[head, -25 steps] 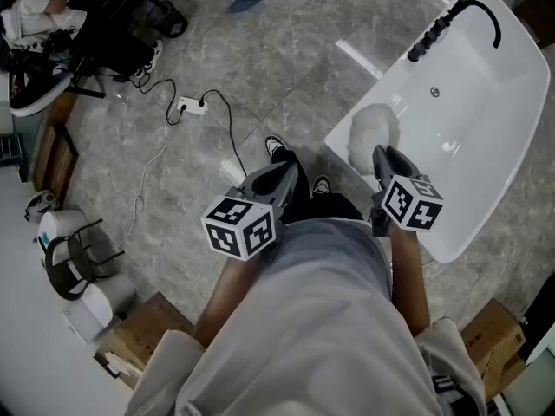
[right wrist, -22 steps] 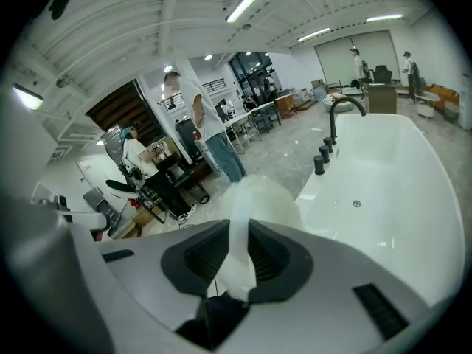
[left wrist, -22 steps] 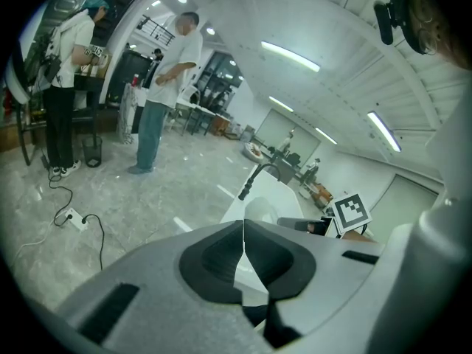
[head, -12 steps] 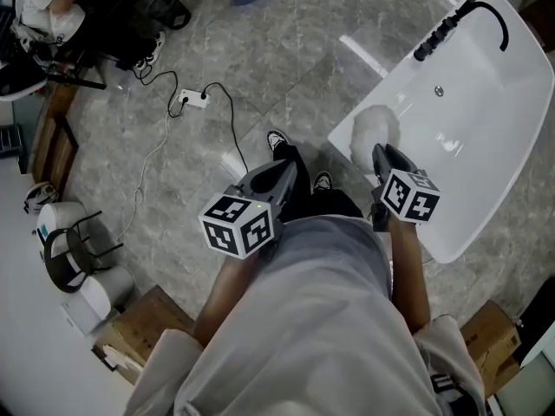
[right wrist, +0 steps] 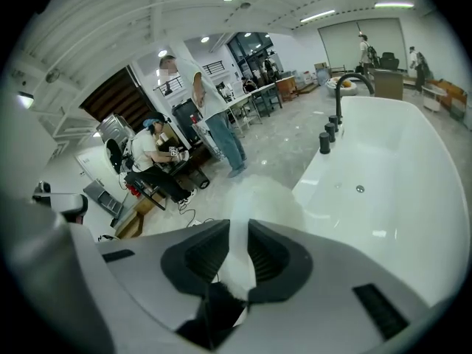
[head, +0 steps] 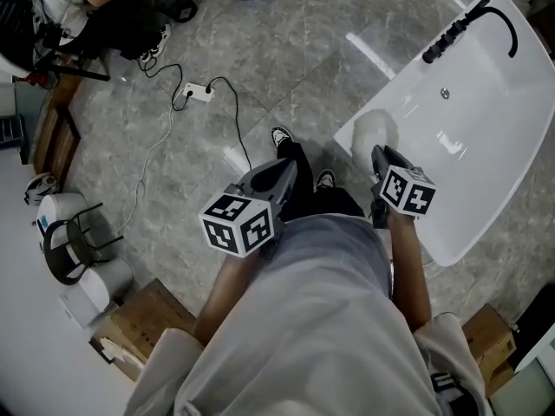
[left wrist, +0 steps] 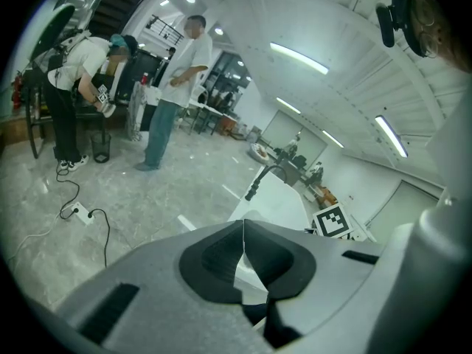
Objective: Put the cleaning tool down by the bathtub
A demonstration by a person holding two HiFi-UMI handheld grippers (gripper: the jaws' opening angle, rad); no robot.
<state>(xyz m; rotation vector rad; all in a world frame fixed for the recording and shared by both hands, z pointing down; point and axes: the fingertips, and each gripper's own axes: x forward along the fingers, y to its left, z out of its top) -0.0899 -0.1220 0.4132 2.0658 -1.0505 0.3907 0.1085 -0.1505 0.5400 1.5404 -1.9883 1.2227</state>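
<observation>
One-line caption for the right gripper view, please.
Right gripper, jaws shut on the white cleaning tool, its fluffy head at the rim of the bathtub, black faucet beyond.

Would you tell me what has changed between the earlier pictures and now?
Nothing was taken hold of or let go. The right gripper stays shut on the handle of the cleaning tool, whose fluffy head hangs over the near corner of the bathtub. The left gripper stays shut and empty. Both hold their places; only the head view itself drifted a little.
</observation>
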